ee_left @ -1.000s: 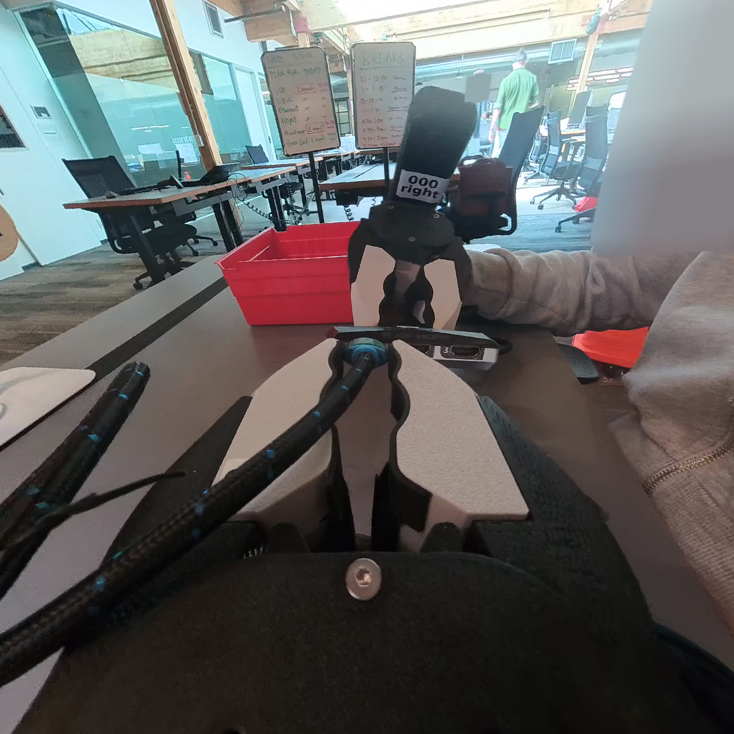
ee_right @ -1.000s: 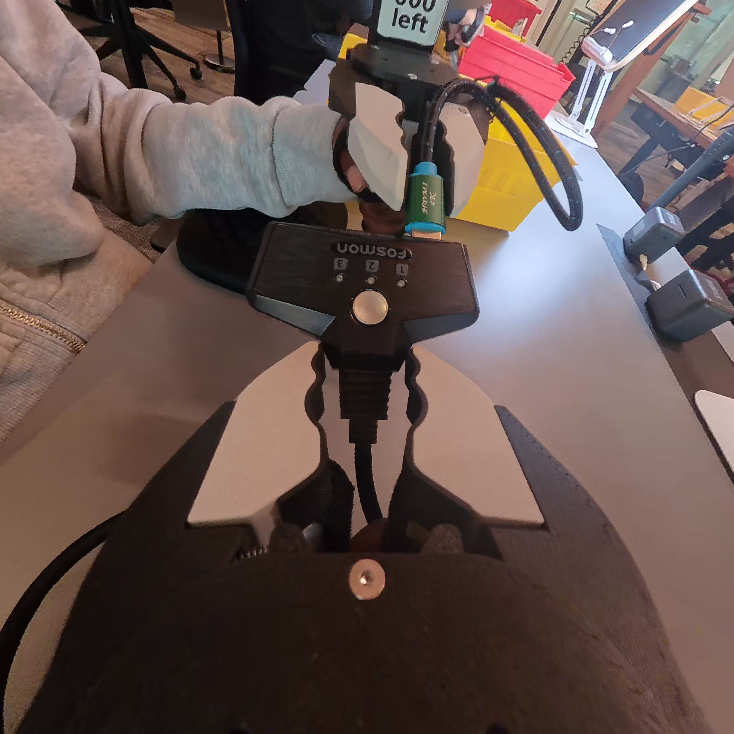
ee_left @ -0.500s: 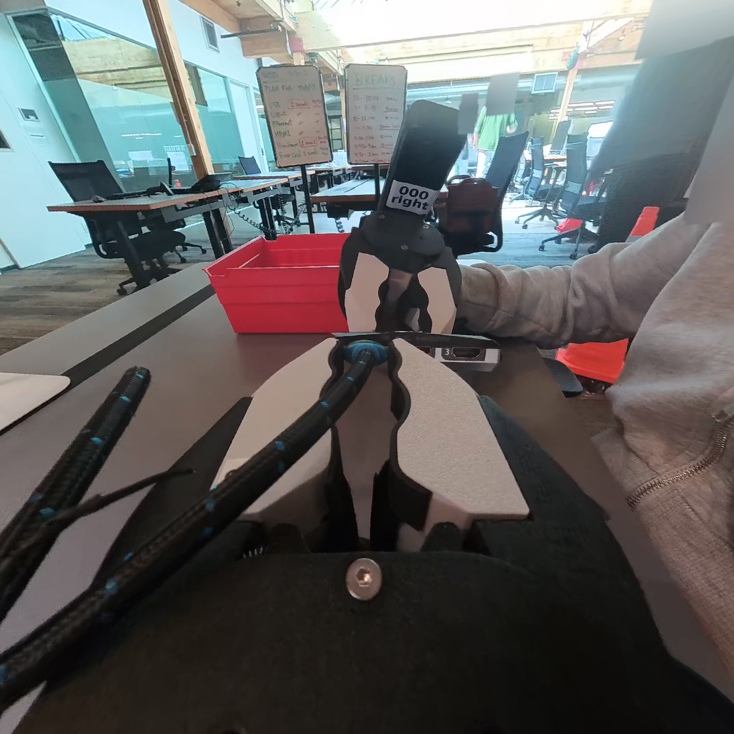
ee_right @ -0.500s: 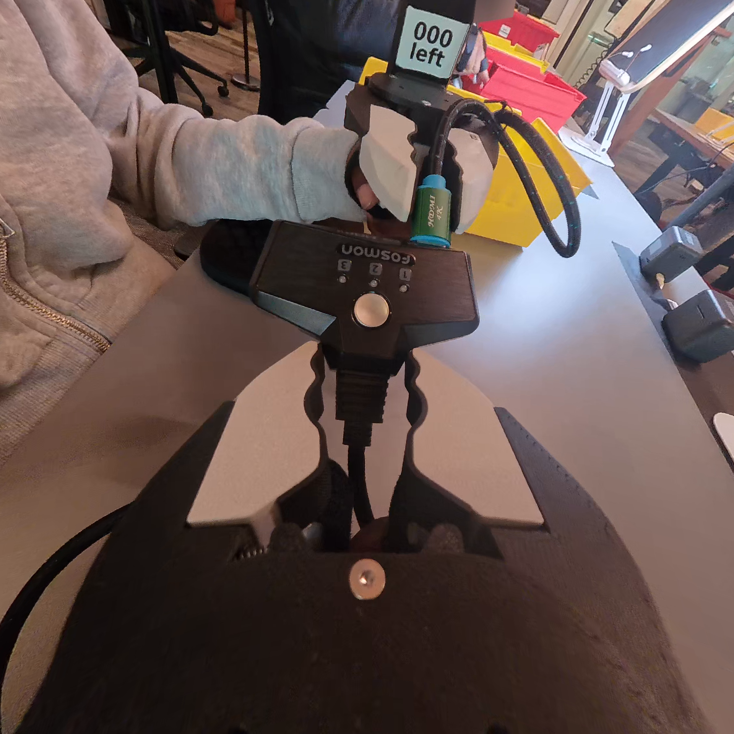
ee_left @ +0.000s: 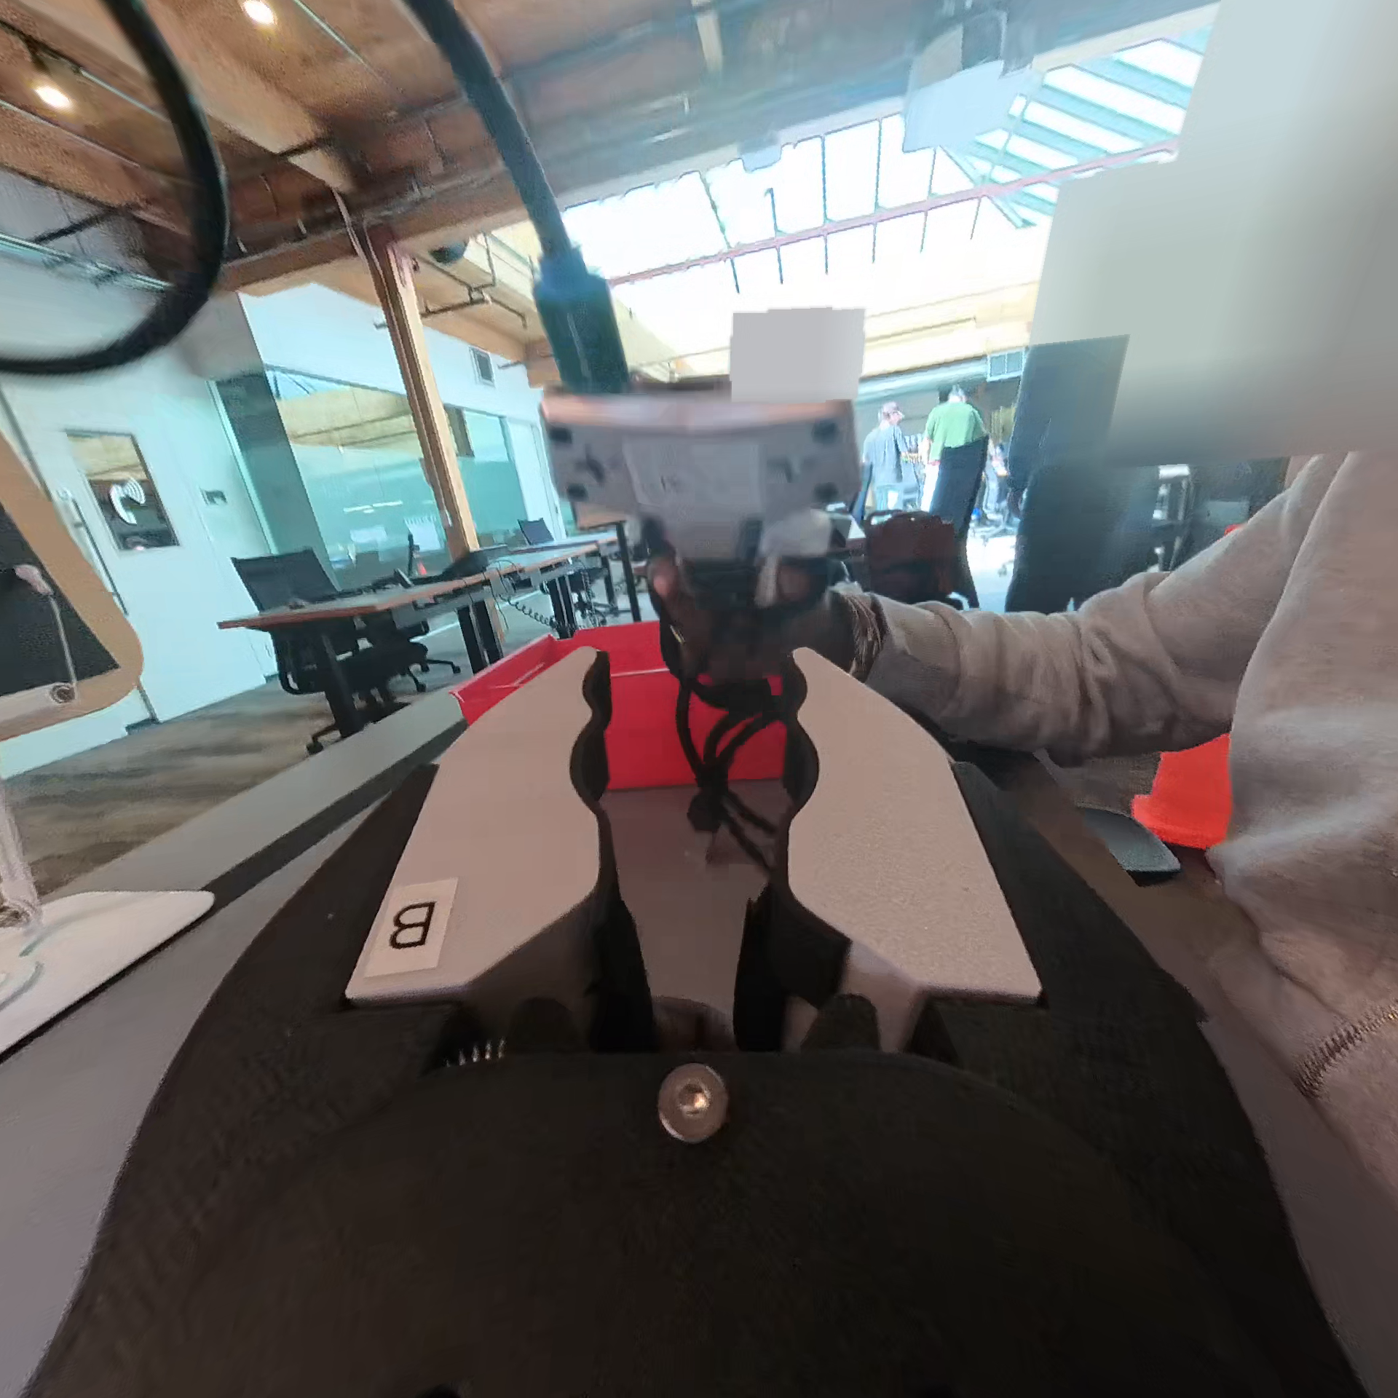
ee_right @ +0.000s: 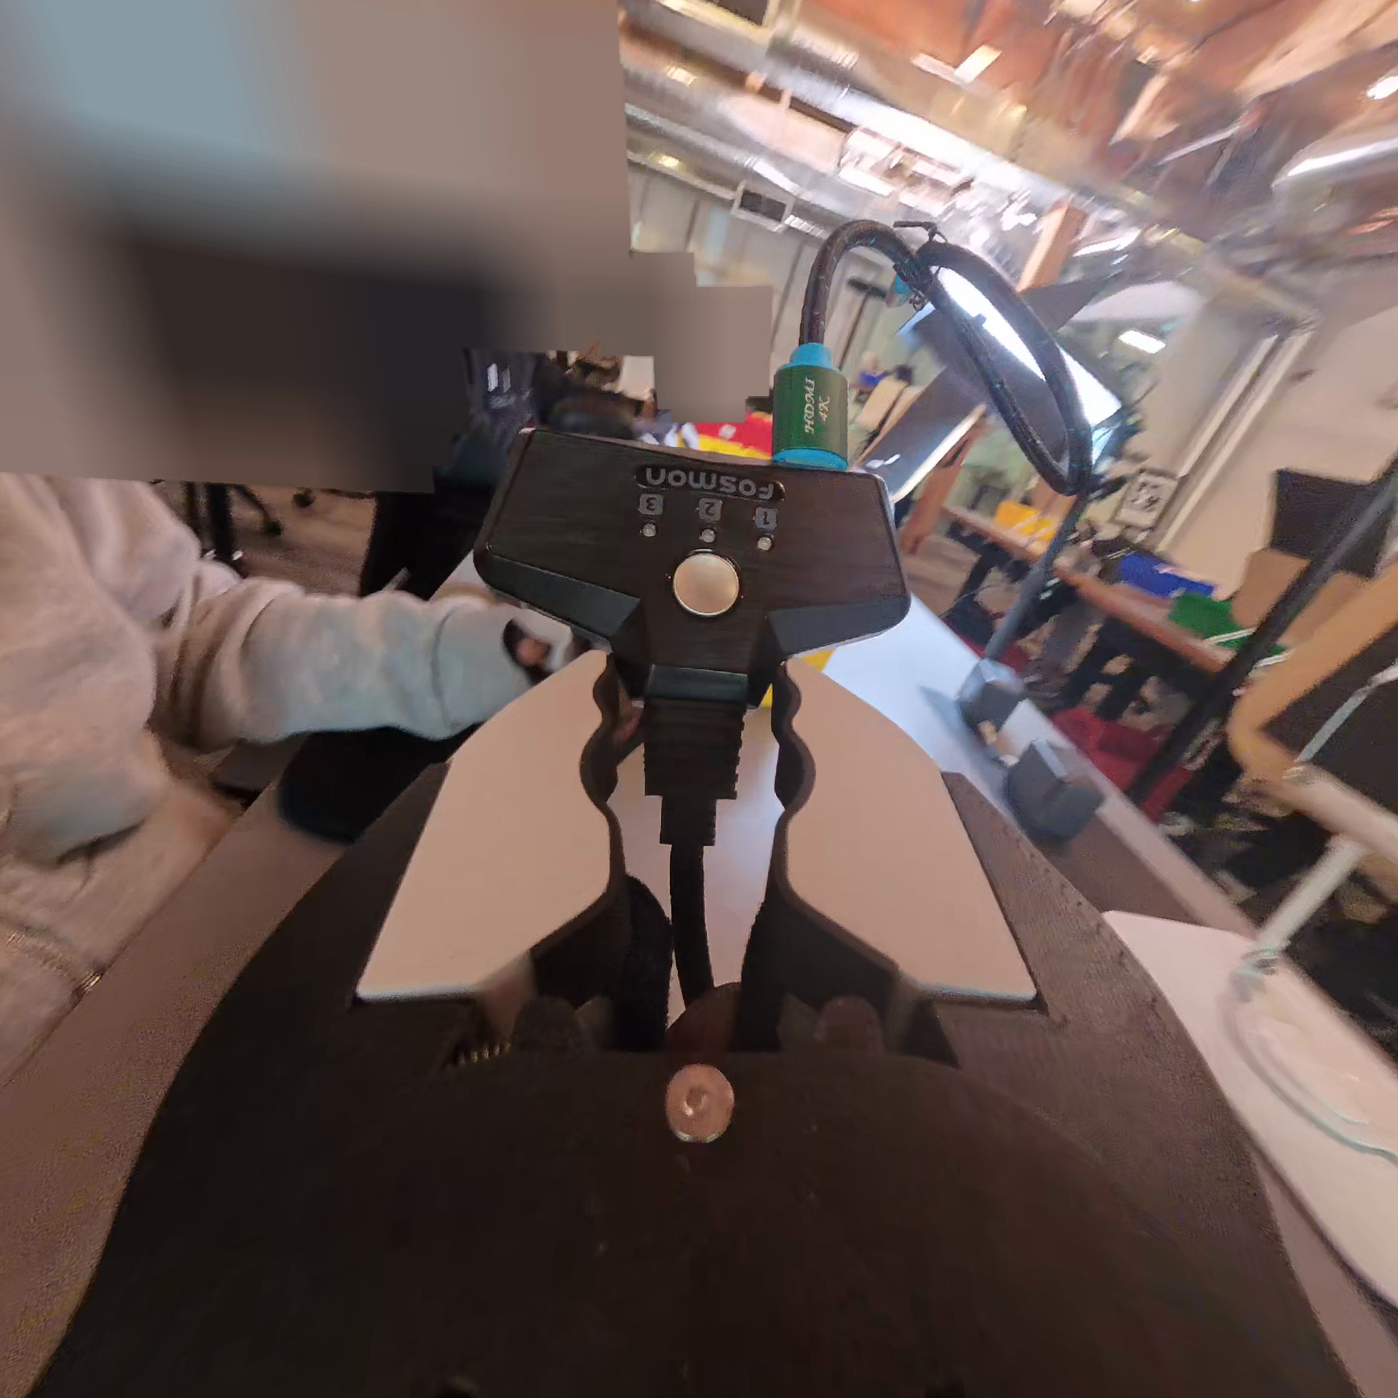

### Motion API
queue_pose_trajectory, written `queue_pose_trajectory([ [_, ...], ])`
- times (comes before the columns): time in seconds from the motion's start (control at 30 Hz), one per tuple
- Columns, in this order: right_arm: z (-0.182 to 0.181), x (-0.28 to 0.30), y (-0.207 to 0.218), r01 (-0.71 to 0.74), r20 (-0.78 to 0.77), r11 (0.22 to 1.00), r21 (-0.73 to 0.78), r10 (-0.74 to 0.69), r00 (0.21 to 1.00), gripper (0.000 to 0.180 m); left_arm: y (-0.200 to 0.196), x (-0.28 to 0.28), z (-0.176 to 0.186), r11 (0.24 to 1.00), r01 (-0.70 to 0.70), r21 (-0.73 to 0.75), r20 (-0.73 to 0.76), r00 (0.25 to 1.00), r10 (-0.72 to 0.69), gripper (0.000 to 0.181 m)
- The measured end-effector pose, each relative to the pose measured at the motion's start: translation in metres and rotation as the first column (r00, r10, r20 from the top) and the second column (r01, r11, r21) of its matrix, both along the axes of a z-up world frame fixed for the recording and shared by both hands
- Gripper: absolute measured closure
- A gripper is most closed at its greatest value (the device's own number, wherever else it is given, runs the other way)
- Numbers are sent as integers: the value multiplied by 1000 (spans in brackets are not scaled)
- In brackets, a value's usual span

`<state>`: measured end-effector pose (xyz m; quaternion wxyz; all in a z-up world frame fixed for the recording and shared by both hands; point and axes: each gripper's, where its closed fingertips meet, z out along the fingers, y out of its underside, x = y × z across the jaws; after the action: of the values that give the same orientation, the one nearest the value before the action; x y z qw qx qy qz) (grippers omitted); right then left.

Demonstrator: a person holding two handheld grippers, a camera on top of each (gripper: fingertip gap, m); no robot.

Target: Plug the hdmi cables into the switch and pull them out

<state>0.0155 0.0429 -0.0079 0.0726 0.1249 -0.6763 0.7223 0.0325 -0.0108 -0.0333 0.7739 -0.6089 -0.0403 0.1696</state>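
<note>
My right gripper is shut on the ribbed neck of the black HDMI switch and holds it up in the air, tilted upward. A green and blue HDMI plug sits in the port at the switch's far right edge. Its braided cable loops up and to the right. My left gripper is open and empty, low over the table. In the left wrist view the switch shows its grey underside above my fingers, blurred, with the dark plug rising from it.
A red bin stands behind on the dark table. A grey sleeve reaches in from the right. A white lamp base is at the left. Black blocks and another lamp base are at the right.
My left gripper let go of the HDMI plug and opened. My right gripper lifted the switch off the table and tilted it up, with the cable still plugged in.
</note>
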Motion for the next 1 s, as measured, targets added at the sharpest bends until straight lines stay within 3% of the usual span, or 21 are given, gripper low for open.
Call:
queue_pose_trajectory([
  [0.27, 114, -36, 30, 221, -108, 966, -137, -237, 966, 141, 7, -2, -12, 997, -10, -77, 2, 1000, 11, 139],
  [0.43, 163, -59, 88, 426, -78, 847, -316, -471, 879, 141, 8, -2, -14, 995, -16, -97, 0, 1000, 17, 140],
  [0.63, 177, -87, 184, 673, -65, 643, -367, -739, 671, 141, 9, -1, -14, 993, -27, -117, -14, 1000, 25, 140],
  [0.77, 177, -98, 236, 748, -39, 529, -401, -825, 563, 140, 10, -3, -18, 990, -33, -134, -4, 999, 33, 140],
  [0.9, 167, -112, 268, 782, -21, 464, -417, -865, 502, 141, 10, -5, -21, 989, -42, -145, -2, 999, 42, 141],
  [1.0, 155, -125, 275, 774, 11, 480, -412, -847, 531, 141, 11, -6, -23, 986, -47, -162, 0, 999, 48, 141],
])
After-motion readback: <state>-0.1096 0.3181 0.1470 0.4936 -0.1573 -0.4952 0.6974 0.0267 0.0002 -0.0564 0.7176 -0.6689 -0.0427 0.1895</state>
